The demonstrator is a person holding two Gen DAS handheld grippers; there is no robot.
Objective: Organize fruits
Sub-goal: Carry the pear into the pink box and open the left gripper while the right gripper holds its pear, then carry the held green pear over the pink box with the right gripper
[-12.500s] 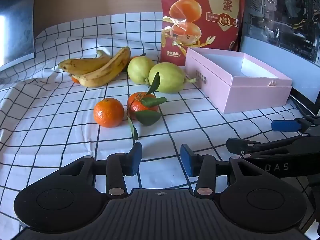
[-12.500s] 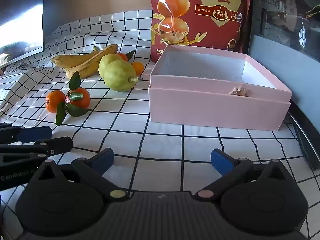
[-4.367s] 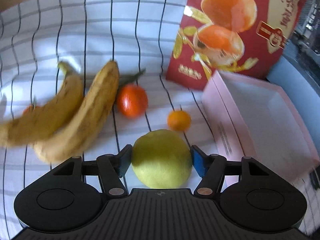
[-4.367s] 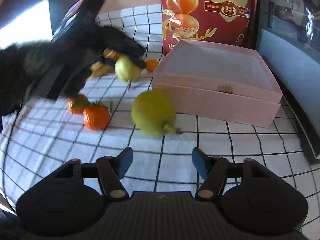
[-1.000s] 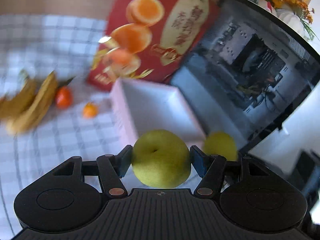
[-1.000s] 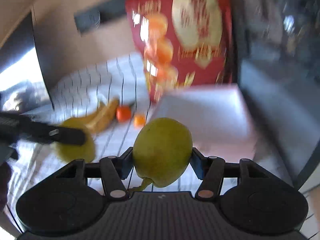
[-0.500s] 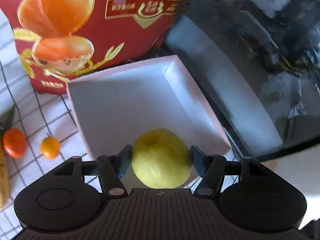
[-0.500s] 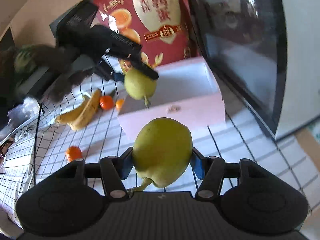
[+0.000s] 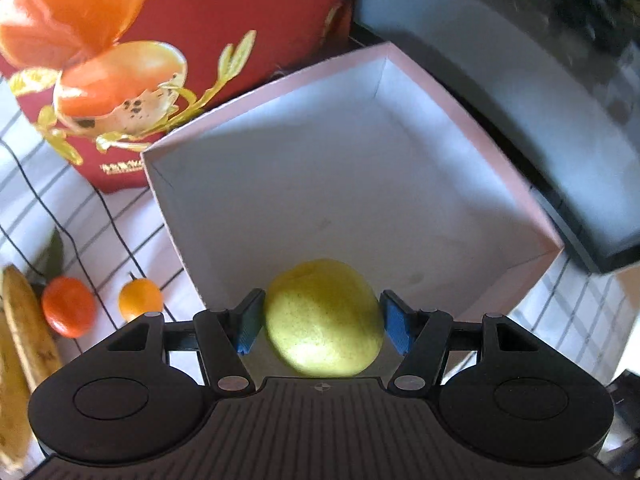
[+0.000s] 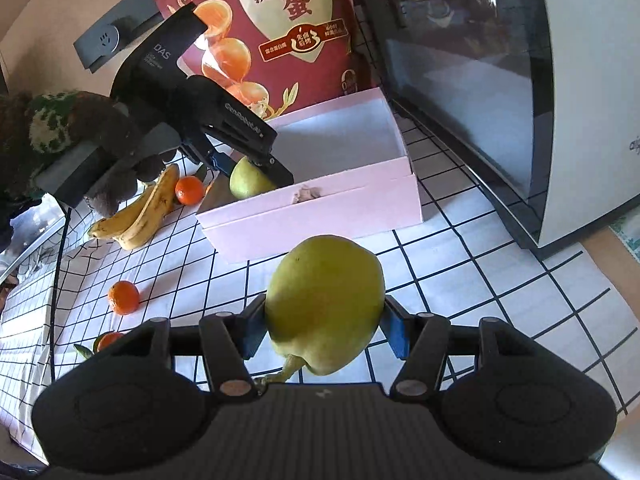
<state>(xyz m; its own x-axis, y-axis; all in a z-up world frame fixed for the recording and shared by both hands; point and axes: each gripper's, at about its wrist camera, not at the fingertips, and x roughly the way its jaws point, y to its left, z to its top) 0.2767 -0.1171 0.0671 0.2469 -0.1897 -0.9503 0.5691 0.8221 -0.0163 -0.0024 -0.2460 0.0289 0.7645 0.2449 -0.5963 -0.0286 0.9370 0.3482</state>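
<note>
The left gripper (image 9: 323, 322) is clamped on a yellow-green pear (image 9: 323, 318), one blue pad (image 9: 250, 320) pressed against each side of the fruit. In the right wrist view the same gripper (image 10: 250, 166) reaches down at a slant over the near left corner of the pink box (image 10: 320, 208), and its pear (image 10: 248, 178) sits low inside that corner, partly hidden by the front wall. Whether the pear touches the box floor cannot be told.

The right gripper (image 10: 323, 330) is closed on a second pear (image 10: 325, 304), held above the checked tablecloth (image 10: 460, 280) in front of the box, stem (image 10: 280, 376) pointing back toward the gripper body. This pear is outside the box and apart from its front wall.

The box is open at the top, with a white interior (image 9: 360, 184); apart from the held pear, its visible floor is bare. A red snack bag (image 10: 276, 28) printed with egg halves stands directly behind the box, touching or nearly touching its rear wall. A dark-glass appliance (image 10: 500, 80) stands just beside the box on its right.

To the left of the box, on the cloth:
- two bananas (image 10: 140, 208) lying together;
- a tangerine (image 10: 189, 190) just beside the bananas;
- a smaller orange fruit (image 9: 140, 299) between that tangerine and the box wall.

Nearer the camera, well apart from the box, lie another tangerine (image 10: 123, 297) and, at the left of the gripper body, a leafy tangerine (image 10: 105, 339), partly hidden.
</note>
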